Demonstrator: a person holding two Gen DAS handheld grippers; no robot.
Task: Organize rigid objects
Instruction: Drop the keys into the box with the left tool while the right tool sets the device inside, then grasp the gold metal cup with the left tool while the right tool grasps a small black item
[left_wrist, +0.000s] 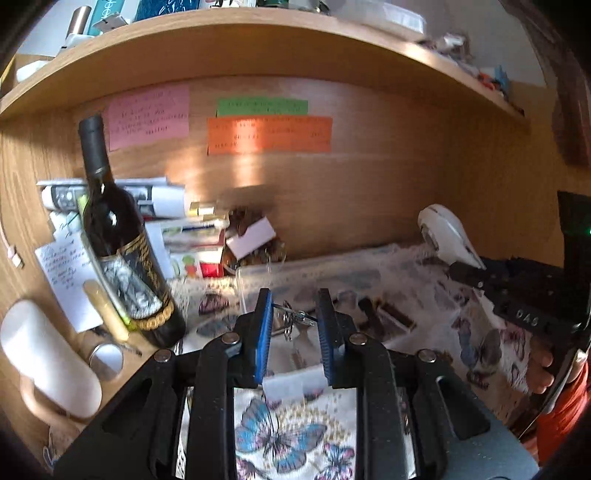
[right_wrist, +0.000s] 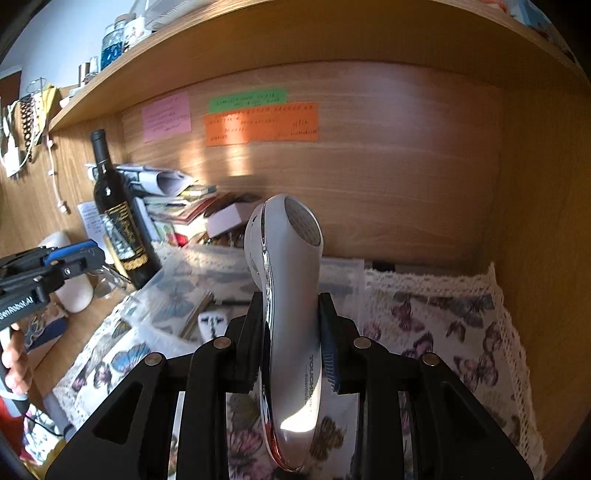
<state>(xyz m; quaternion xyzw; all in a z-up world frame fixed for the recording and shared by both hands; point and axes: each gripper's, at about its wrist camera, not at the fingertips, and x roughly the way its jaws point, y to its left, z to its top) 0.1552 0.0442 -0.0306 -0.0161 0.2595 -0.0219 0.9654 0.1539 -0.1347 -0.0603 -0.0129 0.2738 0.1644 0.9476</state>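
My right gripper is shut on a white and silver handheld device, held upright above the butterfly cloth; it also shows in the left wrist view. My left gripper is shut on a small metal key ring piece, pinched between the blue pads above the cloth. A clear plastic tray lies on the cloth below and ahead, with a small white item in it. The left gripper shows at the left of the right wrist view.
A dark wine bottle stands at the left beside stacked papers and books. A white mug sits at near left. Coloured notes hang on the wooden back wall. A shelf runs overhead. A wooden side wall closes the right.
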